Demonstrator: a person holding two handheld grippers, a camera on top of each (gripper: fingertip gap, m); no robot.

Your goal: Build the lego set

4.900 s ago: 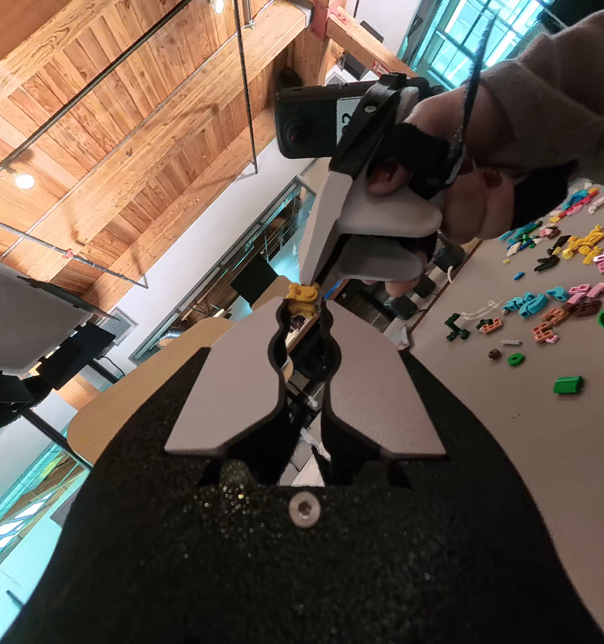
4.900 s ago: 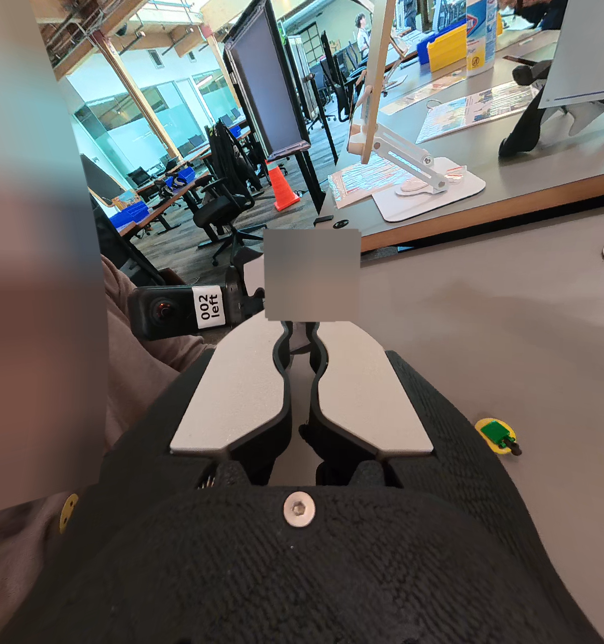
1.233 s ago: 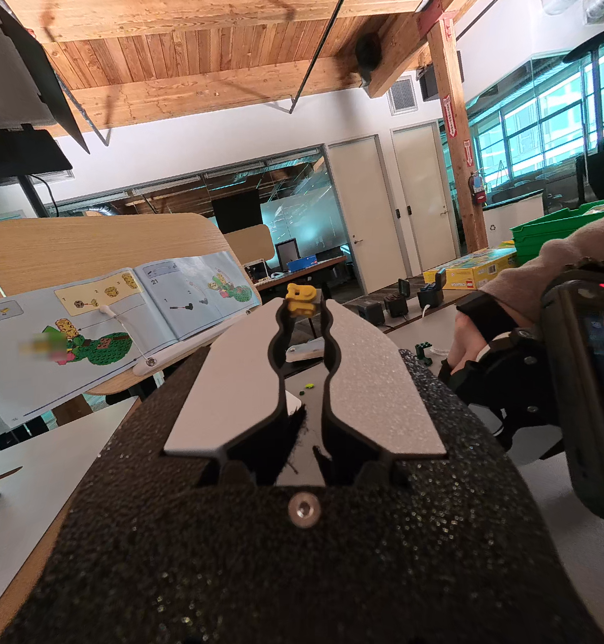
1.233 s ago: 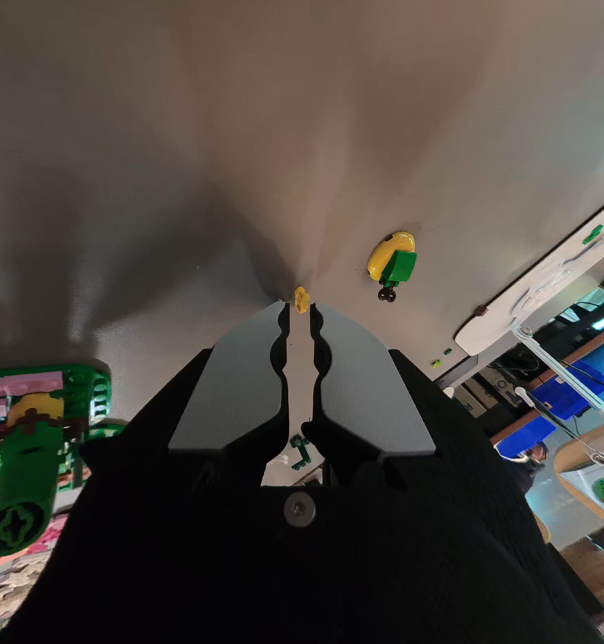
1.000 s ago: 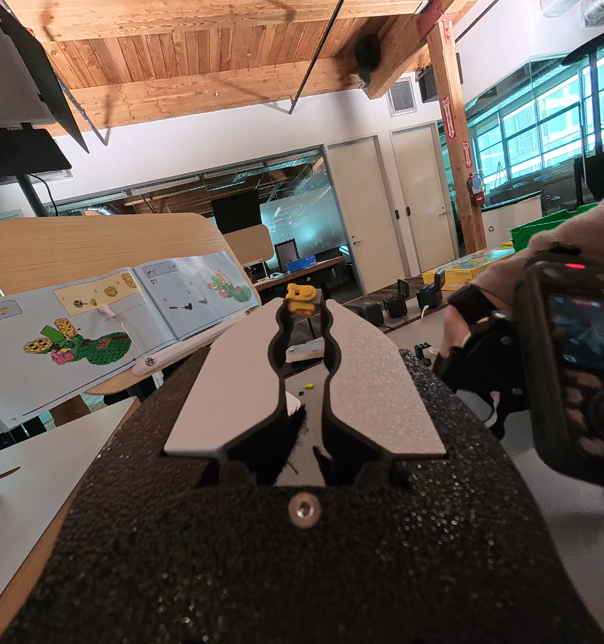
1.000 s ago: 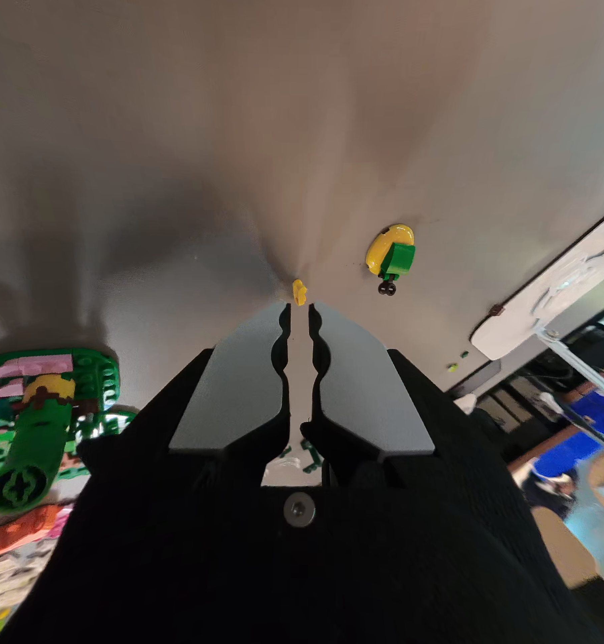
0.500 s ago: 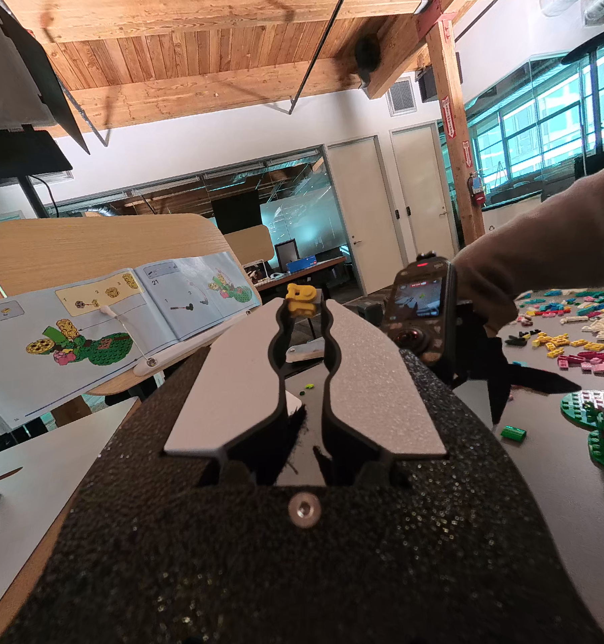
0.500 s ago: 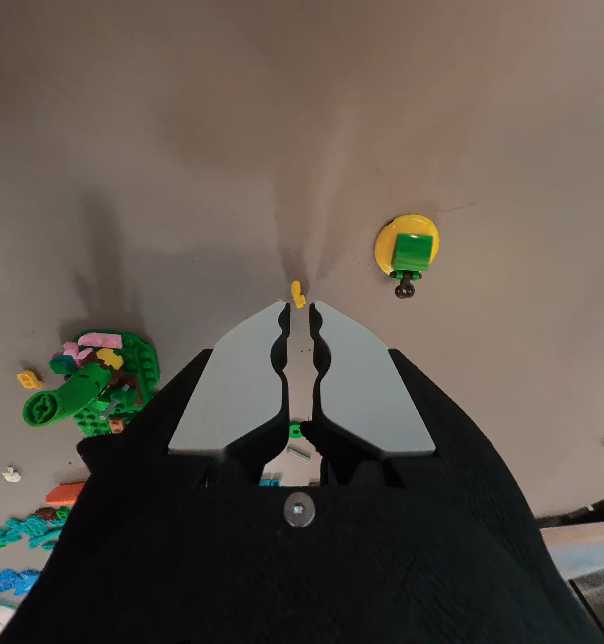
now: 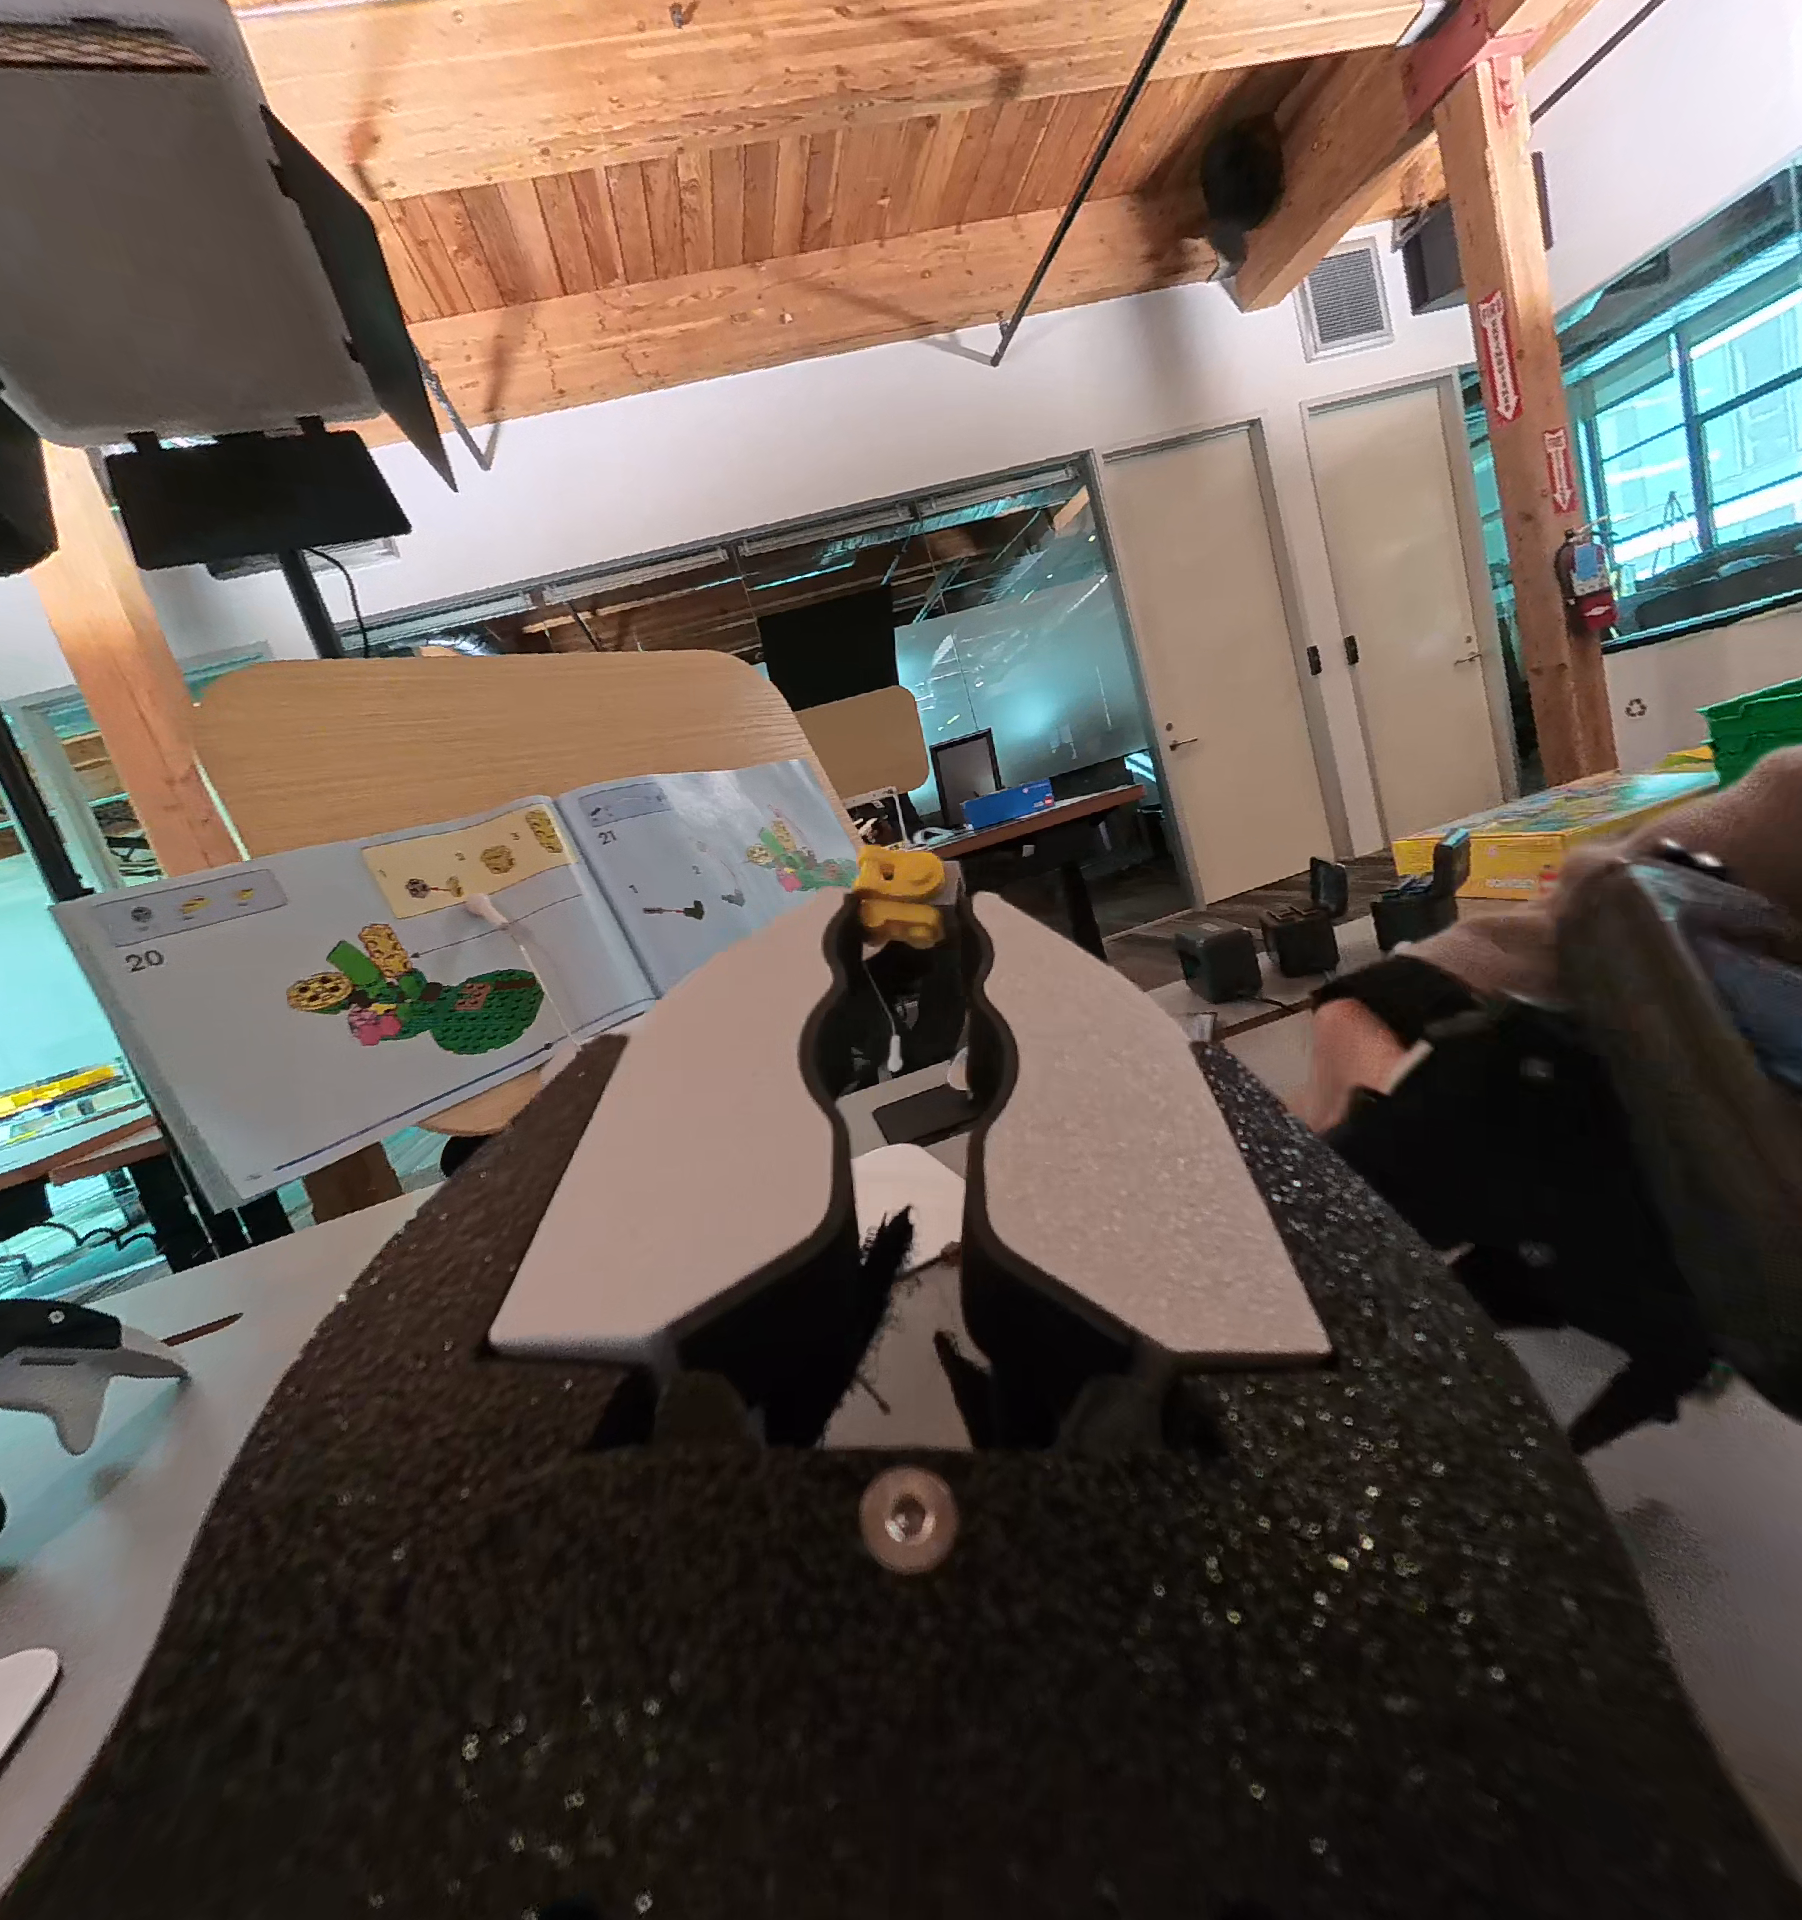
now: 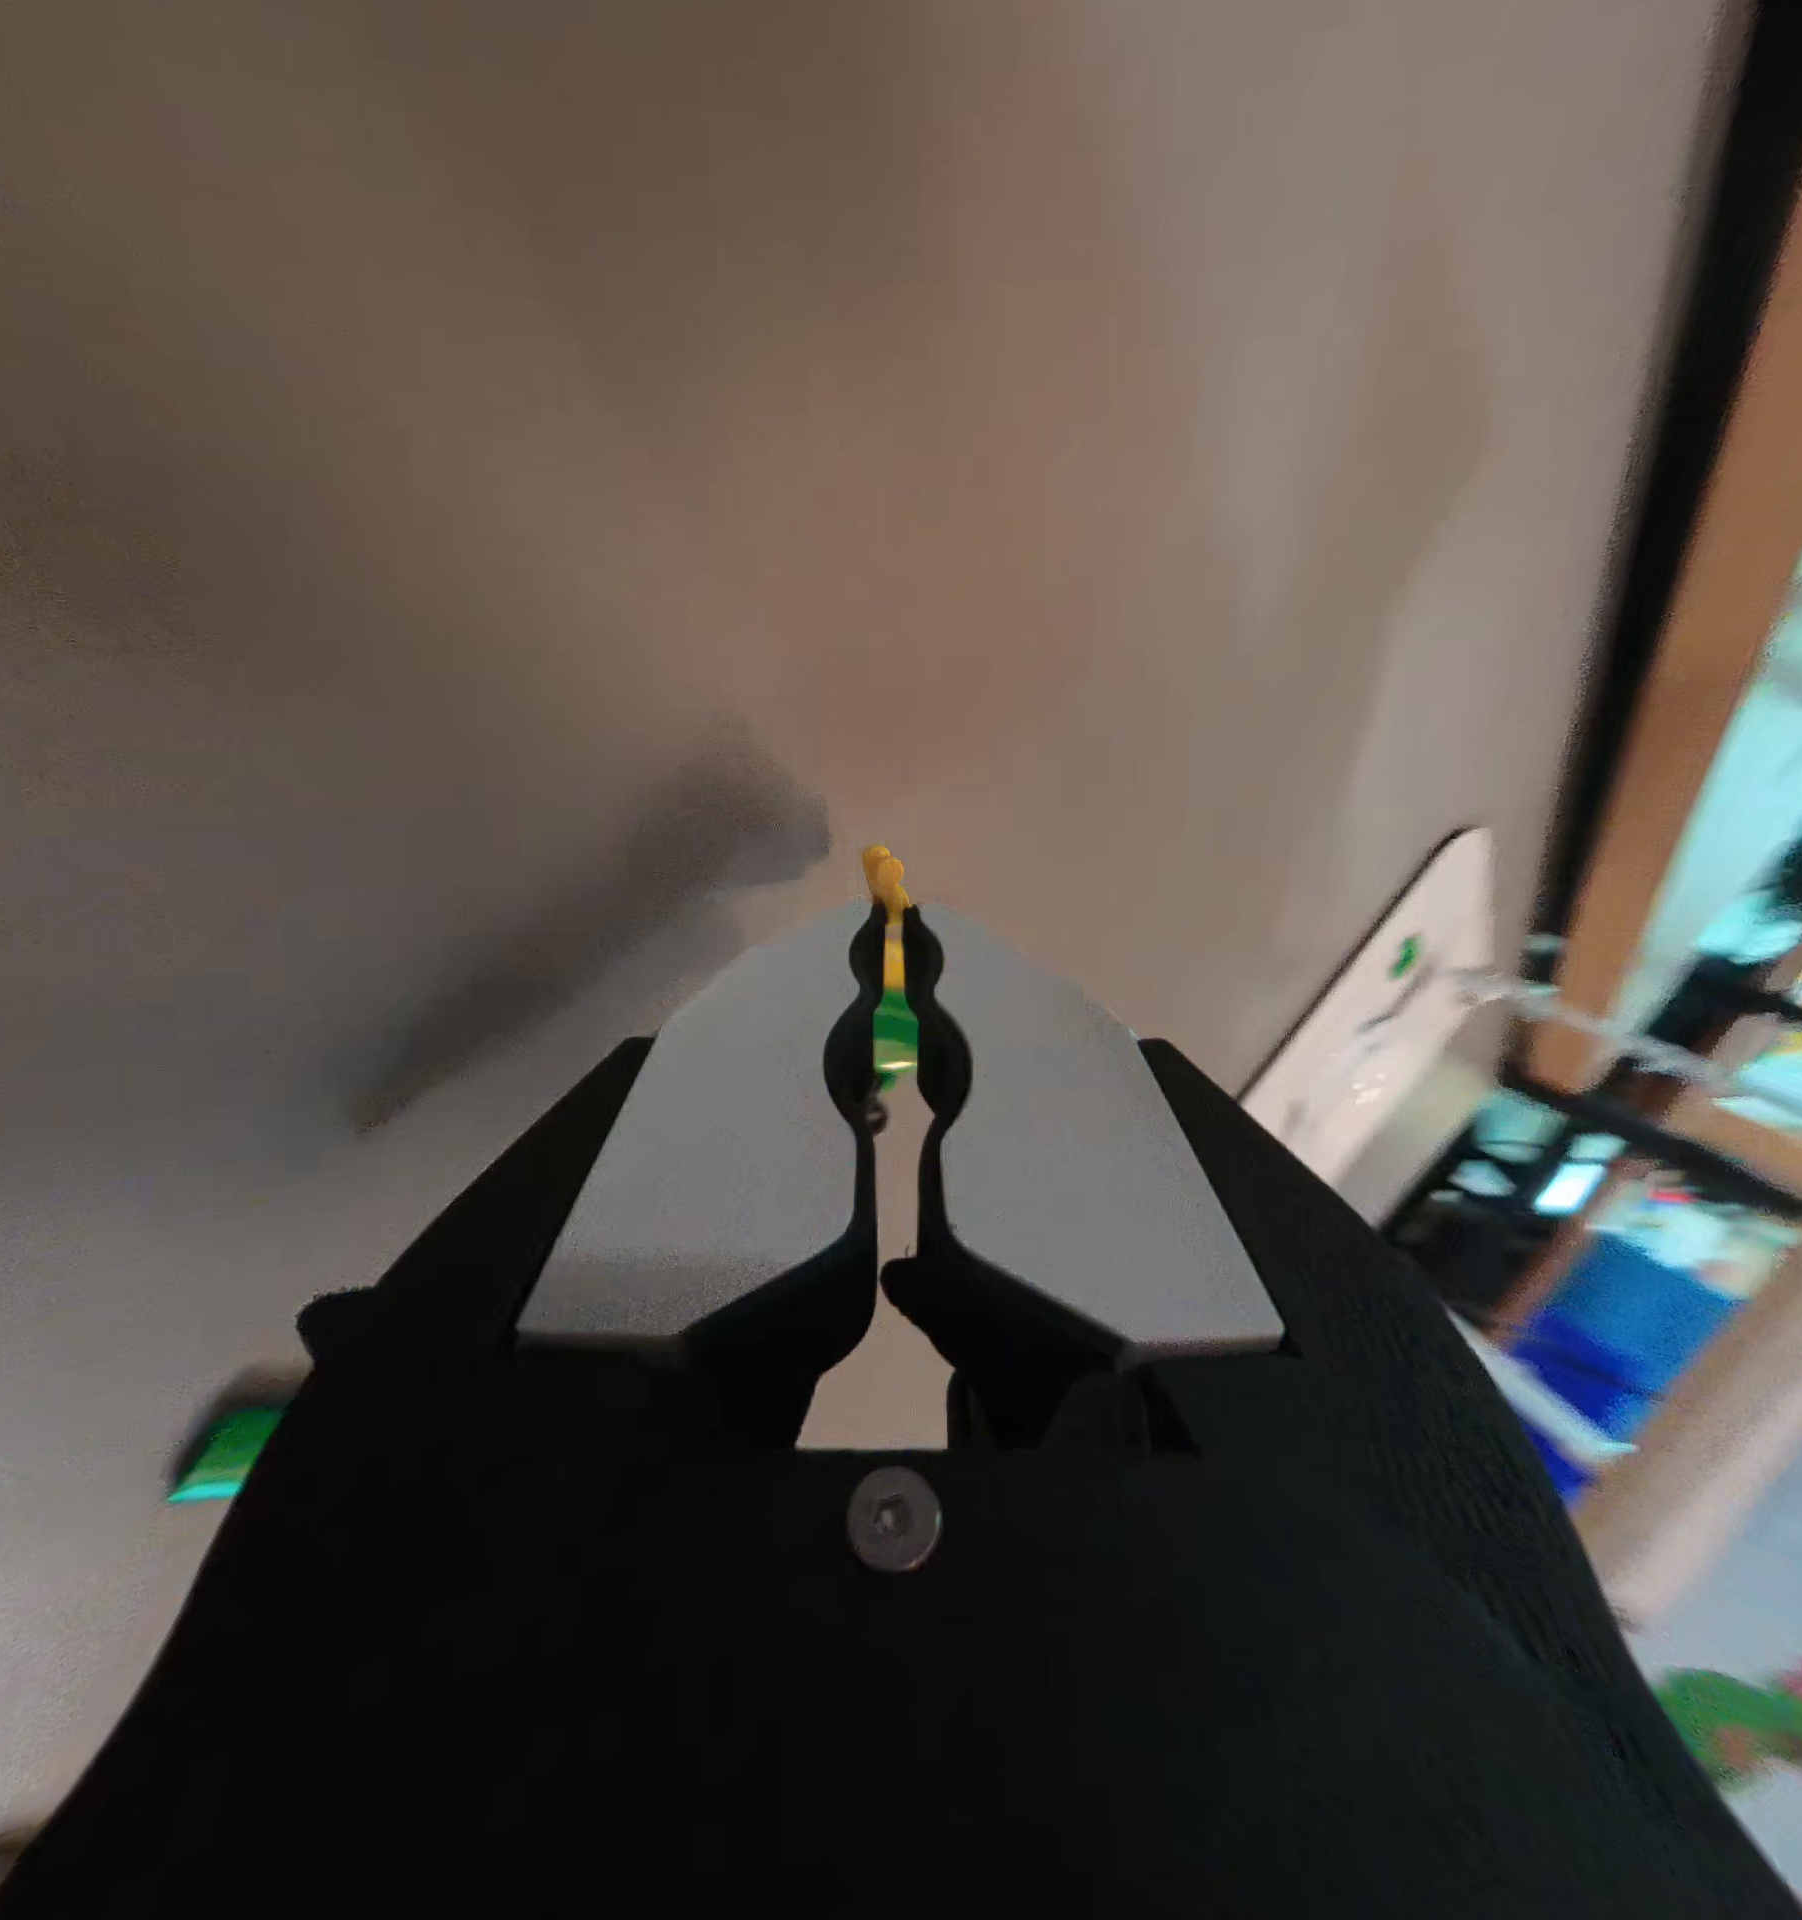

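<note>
The lego set is seen here as small separate parts. A yellow piece (image 9: 895, 902) is pinched at the very tips of the left hand-held gripper (image 9: 899, 920), raised above the table (image 9: 149, 1475). A thinner yellow part (image 10: 884, 883) is clamped edge-on between the closed tips of the right hand-held gripper (image 10: 889, 914); a green bit (image 10: 895, 1031) shows through the gap behind it, though whether it is attached cannot be told. Both pieces are judged light, rigid and smooth, so they could twist or slip out of so shallow a hold; flat opposite faces are the better place to be gripped. Further off, an open instruction booklet (image 9: 377, 966) is propped on a stand, and beyond it a yellow box (image 9: 1541, 847) lies on the table.
</note>
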